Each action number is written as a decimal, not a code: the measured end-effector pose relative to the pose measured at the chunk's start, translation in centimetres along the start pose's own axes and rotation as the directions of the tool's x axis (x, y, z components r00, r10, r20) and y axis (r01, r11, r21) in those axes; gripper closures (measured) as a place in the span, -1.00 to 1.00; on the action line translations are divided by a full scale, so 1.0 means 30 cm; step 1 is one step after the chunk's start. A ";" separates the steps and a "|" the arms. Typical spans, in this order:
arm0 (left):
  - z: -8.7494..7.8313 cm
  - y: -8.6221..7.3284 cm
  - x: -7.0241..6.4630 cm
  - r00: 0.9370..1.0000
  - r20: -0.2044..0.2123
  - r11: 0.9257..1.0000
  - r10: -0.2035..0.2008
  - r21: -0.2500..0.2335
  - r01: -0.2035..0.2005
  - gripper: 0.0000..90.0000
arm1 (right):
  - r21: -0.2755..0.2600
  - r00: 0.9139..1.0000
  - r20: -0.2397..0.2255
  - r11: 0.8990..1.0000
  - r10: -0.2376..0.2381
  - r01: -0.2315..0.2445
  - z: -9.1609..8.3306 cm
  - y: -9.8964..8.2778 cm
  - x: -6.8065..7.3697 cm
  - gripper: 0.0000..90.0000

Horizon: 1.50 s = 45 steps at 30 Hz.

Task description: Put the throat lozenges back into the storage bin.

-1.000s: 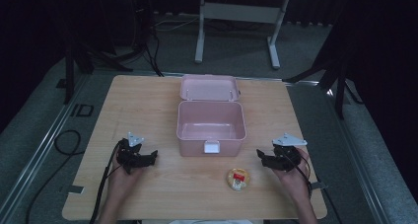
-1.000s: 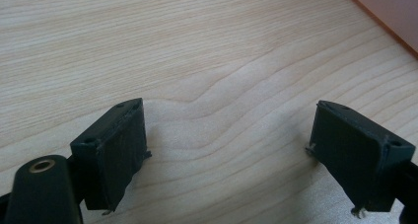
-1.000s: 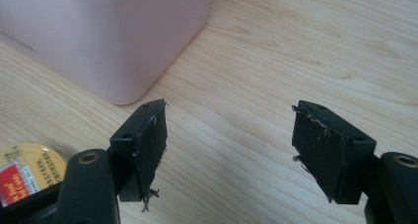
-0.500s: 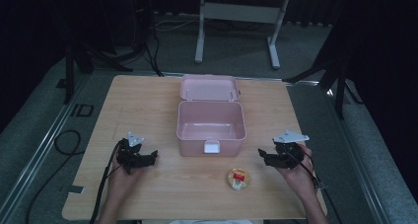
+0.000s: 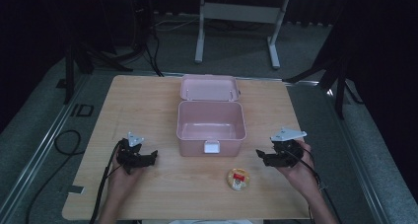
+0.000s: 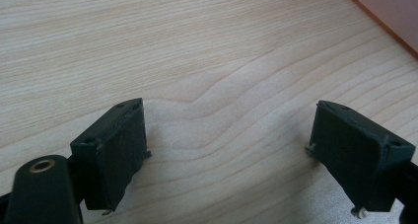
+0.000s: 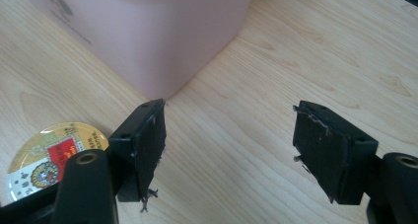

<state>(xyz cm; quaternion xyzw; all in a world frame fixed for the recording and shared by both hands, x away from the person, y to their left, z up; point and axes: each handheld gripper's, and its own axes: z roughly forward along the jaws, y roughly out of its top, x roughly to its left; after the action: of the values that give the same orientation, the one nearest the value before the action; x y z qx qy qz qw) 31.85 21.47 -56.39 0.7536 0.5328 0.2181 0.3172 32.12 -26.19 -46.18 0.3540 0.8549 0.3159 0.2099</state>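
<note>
Readable text: just "ID", dark letters on the floor strip left of the bench. Round snack pack has a red label with gold emblems; print too small to read in either view. Faint embossed mark on the pink box, not legible.

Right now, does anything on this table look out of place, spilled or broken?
Nothing stands out. The pink lunch box sits open and empty, lid back; the small round packaged snack lies flat on the wooden table before it, unspilled.
</note>
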 end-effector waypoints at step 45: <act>0.000 0.000 0.000 1.000 0.000 1.000 0.000 0.000 0.000 -0.67 | 0.220 0.970 -0.131 0.948 -0.206 0.231 0.035 0.066 0.065 -0.55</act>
<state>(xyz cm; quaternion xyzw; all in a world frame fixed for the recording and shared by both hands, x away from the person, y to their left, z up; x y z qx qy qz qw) 31.85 21.46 -56.39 0.7534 0.5330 0.2181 0.3174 32.39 -23.25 -45.82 0.2618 0.9300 0.2066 0.1546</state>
